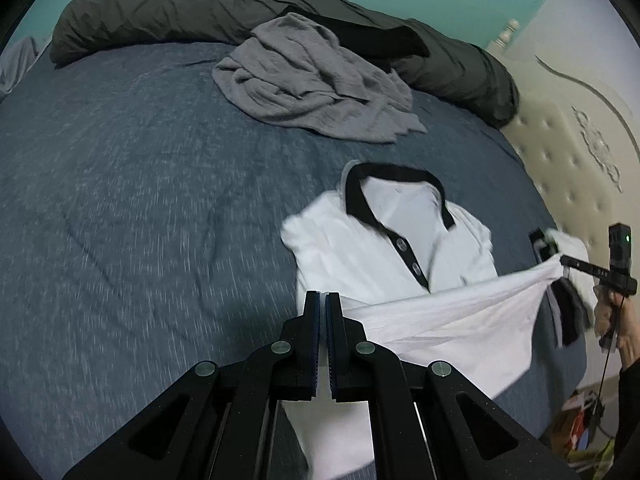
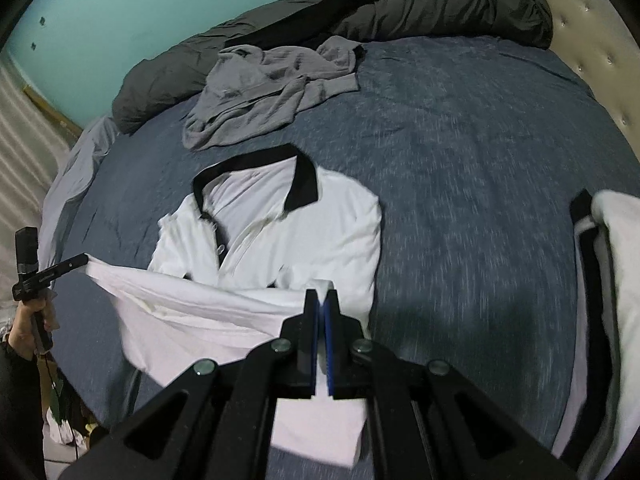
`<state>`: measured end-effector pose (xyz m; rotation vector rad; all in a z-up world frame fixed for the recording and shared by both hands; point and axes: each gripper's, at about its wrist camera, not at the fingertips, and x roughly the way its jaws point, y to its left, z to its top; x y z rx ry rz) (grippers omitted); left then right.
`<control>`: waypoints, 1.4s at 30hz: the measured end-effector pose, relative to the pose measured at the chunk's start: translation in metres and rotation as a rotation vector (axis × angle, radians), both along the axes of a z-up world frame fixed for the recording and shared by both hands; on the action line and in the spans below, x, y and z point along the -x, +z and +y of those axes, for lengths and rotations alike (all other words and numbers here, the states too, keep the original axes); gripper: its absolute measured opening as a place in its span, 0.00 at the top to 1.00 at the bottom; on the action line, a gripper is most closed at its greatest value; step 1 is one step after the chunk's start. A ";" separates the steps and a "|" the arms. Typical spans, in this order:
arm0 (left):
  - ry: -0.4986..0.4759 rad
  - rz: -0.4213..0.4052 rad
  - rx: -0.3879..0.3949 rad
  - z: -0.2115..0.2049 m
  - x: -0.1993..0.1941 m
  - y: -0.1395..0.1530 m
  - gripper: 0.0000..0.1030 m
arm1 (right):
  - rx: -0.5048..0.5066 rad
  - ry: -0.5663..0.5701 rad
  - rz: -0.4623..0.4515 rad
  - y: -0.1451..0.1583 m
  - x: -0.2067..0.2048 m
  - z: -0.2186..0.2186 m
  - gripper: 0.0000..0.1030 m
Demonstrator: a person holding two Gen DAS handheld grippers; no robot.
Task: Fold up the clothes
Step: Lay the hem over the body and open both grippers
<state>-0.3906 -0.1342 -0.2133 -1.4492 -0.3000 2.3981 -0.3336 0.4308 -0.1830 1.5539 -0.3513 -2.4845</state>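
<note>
A white polo shirt (image 1: 384,240) with a black collar lies face up on the blue bed (image 1: 140,200). Its lower hem is lifted and stretched taut between both grippers, over the lower part of the shirt. My left gripper (image 1: 323,300) is shut on one corner of the hem. In the same view the right gripper (image 1: 562,261) pinches the other corner at the far right. In the right wrist view the shirt (image 2: 304,232) lies ahead, my right gripper (image 2: 322,296) is shut on white cloth, and the left gripper (image 2: 86,258) holds the far corner at the left edge.
A crumpled grey garment (image 1: 312,80) lies behind the shirt, against a dark rolled duvet (image 1: 180,8). A white and black garment (image 2: 604,264) lies on the bed to the right. A cream tufted headboard (image 1: 580,140) bounds the right side. A hand (image 1: 612,312) holds the right gripper's handle.
</note>
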 end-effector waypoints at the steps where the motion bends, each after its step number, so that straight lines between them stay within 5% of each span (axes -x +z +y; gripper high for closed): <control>1: 0.004 -0.004 0.003 -0.001 0.009 -0.003 0.97 | -0.004 -0.005 0.001 -0.003 0.010 0.002 0.98; 12: 0.039 -0.046 0.022 0.004 0.107 -0.055 0.97 | -0.039 -0.056 -0.007 -0.046 0.111 0.014 0.98; 23: 0.121 -0.089 -0.002 0.000 0.153 -0.119 0.96 | -0.055 -0.116 -0.025 -0.113 0.172 0.018 0.98; 27: 0.131 -0.035 -0.010 -0.004 0.142 -0.107 0.94 | -0.098 -0.189 -0.022 -0.127 0.175 0.021 0.91; 28: 0.130 -0.013 -0.005 -0.005 0.136 -0.101 0.84 | -0.093 -0.194 0.006 -0.124 0.172 0.022 0.88; 30: 0.128 0.031 0.007 -0.007 0.123 -0.089 0.71 | -0.088 -0.202 0.052 -0.117 0.164 0.022 0.64; 37: -0.054 0.050 0.111 0.029 0.081 -0.092 0.70 | -0.067 0.012 0.145 -0.110 0.113 -0.021 0.63; 42: -0.065 -0.008 0.119 0.042 0.091 -0.122 0.70 | -0.125 0.076 0.089 -0.130 0.107 -0.036 0.66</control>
